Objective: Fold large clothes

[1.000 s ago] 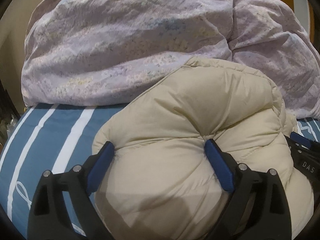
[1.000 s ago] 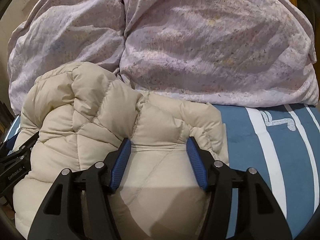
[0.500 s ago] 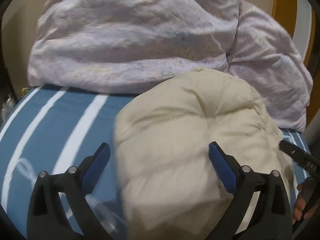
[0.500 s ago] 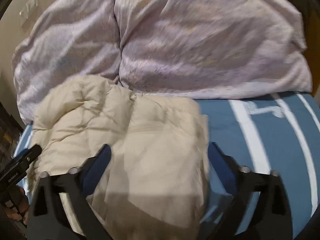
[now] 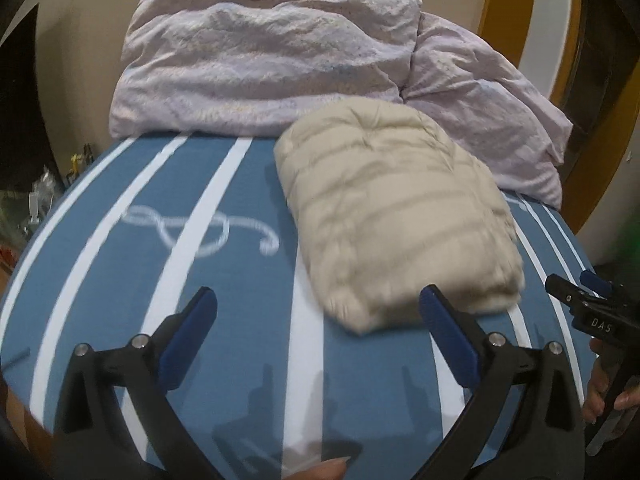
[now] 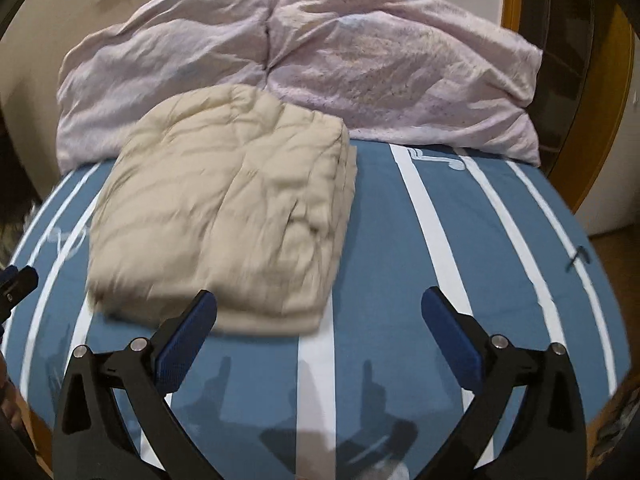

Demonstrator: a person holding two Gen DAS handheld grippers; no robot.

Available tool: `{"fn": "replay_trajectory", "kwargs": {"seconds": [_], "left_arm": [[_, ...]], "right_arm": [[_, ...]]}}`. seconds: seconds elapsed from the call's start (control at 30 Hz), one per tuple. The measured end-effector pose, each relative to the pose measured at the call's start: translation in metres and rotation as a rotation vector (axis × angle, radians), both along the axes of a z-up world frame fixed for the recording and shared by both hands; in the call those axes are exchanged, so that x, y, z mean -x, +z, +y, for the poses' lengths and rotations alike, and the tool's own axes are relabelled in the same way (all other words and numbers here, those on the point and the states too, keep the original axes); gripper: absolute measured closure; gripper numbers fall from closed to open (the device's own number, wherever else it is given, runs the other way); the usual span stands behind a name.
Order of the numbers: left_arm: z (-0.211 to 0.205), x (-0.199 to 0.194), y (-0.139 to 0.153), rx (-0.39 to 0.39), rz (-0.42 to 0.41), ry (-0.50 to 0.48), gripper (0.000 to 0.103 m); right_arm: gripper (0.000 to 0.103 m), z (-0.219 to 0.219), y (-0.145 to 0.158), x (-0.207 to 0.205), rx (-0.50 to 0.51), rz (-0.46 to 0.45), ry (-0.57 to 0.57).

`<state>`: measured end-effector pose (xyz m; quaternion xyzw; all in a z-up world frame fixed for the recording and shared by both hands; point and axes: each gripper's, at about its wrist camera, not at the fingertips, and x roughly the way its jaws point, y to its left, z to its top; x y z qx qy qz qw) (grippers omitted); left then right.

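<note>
Blue bedding with white stripes and a white rope-knot print covers the bed [image 5: 168, 264], which fills both wrist views. At its far end a crumpled lilac duvet [image 5: 264, 68] lies heaped against a beige wall, with a yellow-brown door frame [image 5: 494, 8] off to the right.

On the bed rests the cream puffer jacket [image 5: 396, 216], folded into a thick, roughly rectangular bundle. Its far end touches the duvet; its near end lies on the stripes. In the left wrist view it sits to the right of centre, and in the right wrist view [image 6: 224, 208] to the left of centre, so it lies between the two tools.

Left tool [image 5: 318, 320]: its jaws have just been opening and stand wide, blue pads apart, with only bedding between them. The jacket's near corner shows just beyond the right-hand pad, not pressed by it.

Right tool [image 6: 318, 320]: its jaws have just been opening too and stand wide, with nothing gripped. The jacket's near edge sits just past the left-hand pad, and striped bedding fills the gap.

At the right edge of the left wrist view the right tool appears again, held by a hand [image 5: 604, 396] whose fingers wrap its handle.
</note>
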<state>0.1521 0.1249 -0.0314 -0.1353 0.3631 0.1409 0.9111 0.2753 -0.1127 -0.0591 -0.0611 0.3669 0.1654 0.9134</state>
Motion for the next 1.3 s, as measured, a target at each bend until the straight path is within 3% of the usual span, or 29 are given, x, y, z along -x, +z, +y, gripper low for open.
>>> {"fn": "replay_trajectory", "kwargs": {"seconds": [0.13,0.33,0.57,1.3], "left_arm": [[-0.016,0.027,-0.008,-0.031,0.007,0.011,0.002],[-0.033,0.045,-0.013,-0.017,0.002,-0.01,0.002],[-0.043,0.047,-0.013,-0.015,0.007,-0.026,0.002],[-0.048,0.049,-0.002,0.039,0.026,-0.06,0.002]], "right_arm": [[0.001,-0.009,0.0,0.03,-0.077,0.017,0.046],[0.001,-0.005,0.004,0.062,-0.067,-0.024,0.074],[0.001,-0.015,0.001,0.064,-0.158,0.044,0.073],[0.001,-0.013,0.003,0.075,-0.175,0.06,0.094]]}}
